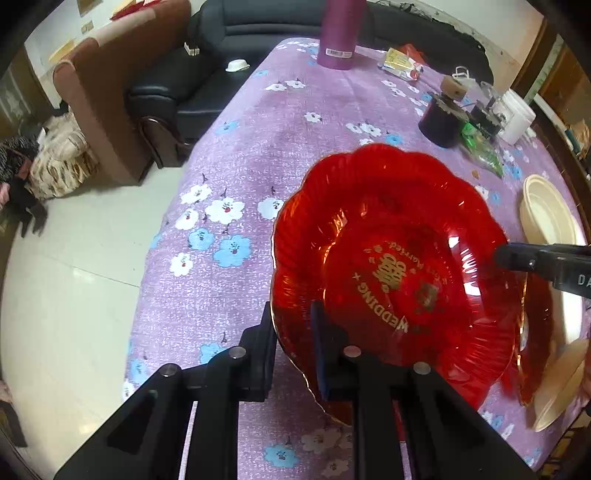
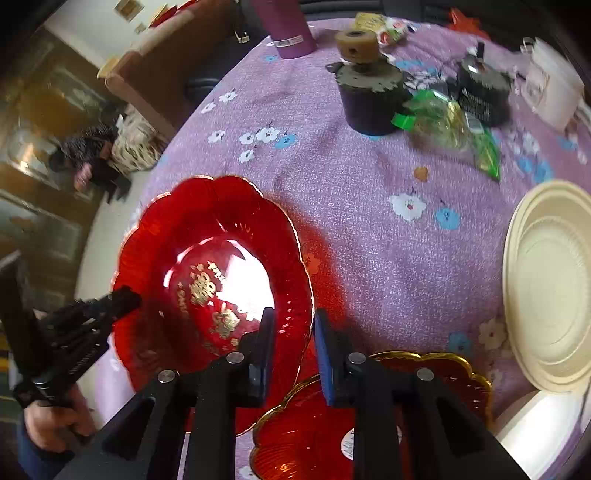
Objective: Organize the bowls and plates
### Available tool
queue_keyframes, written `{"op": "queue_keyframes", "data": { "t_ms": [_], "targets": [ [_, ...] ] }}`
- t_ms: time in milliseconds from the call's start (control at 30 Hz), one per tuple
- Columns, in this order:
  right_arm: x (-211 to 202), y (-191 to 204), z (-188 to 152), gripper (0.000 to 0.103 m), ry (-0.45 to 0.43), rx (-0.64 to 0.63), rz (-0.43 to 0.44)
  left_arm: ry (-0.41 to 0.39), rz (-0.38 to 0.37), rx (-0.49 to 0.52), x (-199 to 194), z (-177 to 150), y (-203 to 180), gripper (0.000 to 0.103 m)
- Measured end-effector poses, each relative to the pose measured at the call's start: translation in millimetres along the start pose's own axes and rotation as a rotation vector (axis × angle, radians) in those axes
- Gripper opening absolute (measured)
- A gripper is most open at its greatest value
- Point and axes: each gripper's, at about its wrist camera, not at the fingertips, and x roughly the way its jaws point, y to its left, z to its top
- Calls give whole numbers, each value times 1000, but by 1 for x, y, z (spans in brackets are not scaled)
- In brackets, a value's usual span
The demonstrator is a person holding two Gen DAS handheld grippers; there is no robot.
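Observation:
A translucent red scalloped plate (image 1: 388, 229) with gold "WEDDING" lettering is over the purple flowered tablecloth (image 1: 258, 147). My left gripper (image 1: 293, 325) is shut on its near-left rim. It appears in the right wrist view as a black tip (image 2: 129, 297) at the plate's (image 2: 207, 221) left edge, held by a hand (image 2: 48, 417). My right gripper (image 2: 293, 328) has the opposite rim between its pads and looks shut on it. Its tip (image 1: 502, 254) lies on the right rim in the left wrist view. A second red plate with a gold rim (image 2: 295, 435) lies under the right gripper.
A stack of cream plates (image 2: 546, 288) lies to the right, with a white bowl (image 2: 535, 424) near the front. At the back stand a purple bottle (image 1: 340, 33), a dark pot (image 2: 369, 99), a green wrapper (image 2: 454, 125) and a white container (image 2: 554, 88). The table edge drops to the floor (image 1: 74, 277) on the left.

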Motion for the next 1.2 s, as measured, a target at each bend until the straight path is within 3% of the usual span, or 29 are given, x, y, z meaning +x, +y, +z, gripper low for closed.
{"op": "queue_keyframes", "data": {
  "t_ms": [567,1200],
  "targets": [
    [-11,26,-17,23,-27,-18,40,-31,32,-49,-23,-17,20,20],
    [-24,50,-72,24,-5,-53,128,-55,20,-85,-60,-79,34,23]
  ]
}}
